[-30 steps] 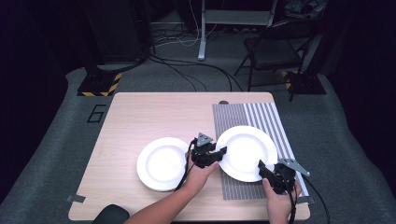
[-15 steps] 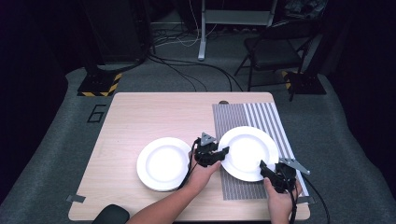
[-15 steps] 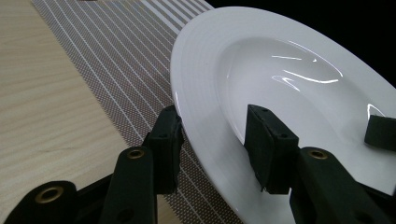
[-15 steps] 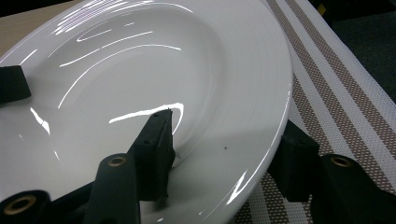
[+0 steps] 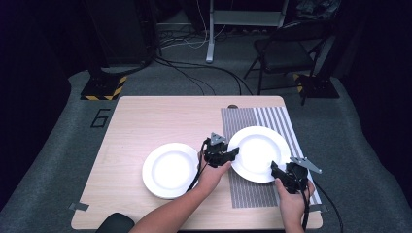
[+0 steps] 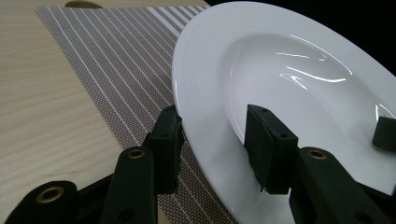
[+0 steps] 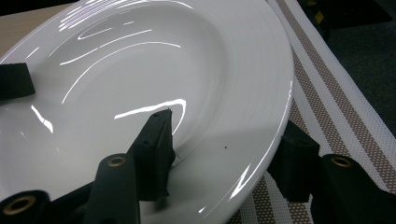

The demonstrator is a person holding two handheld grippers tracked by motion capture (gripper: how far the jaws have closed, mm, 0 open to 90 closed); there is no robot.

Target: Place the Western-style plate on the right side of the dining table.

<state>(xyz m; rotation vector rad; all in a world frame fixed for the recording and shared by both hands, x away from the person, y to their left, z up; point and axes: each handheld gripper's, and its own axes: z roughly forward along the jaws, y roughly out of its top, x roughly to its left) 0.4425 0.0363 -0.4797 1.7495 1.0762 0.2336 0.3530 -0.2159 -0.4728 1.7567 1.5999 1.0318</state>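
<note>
Two glossy white plates, the right plate (image 5: 260, 153) and the left plate (image 5: 170, 170), are seen on a pale wood-grain table (image 5: 160, 121) with a grey-and-white striped mat (image 5: 277, 119), held by black grippers.

Seen from above, a person's left gripper (image 5: 232, 154) and right gripper (image 5: 278, 171) meet opposite edges of a round white plate (image 5: 258, 151) over a grey striped placemat (image 5: 282, 121); a second white plate (image 5: 170, 170) sits nearby on the pale wooden table (image 5: 160, 121).

Glossy ceramic plate (image 6: 280, 70); woven mat (image 6: 116, 60)
</note>
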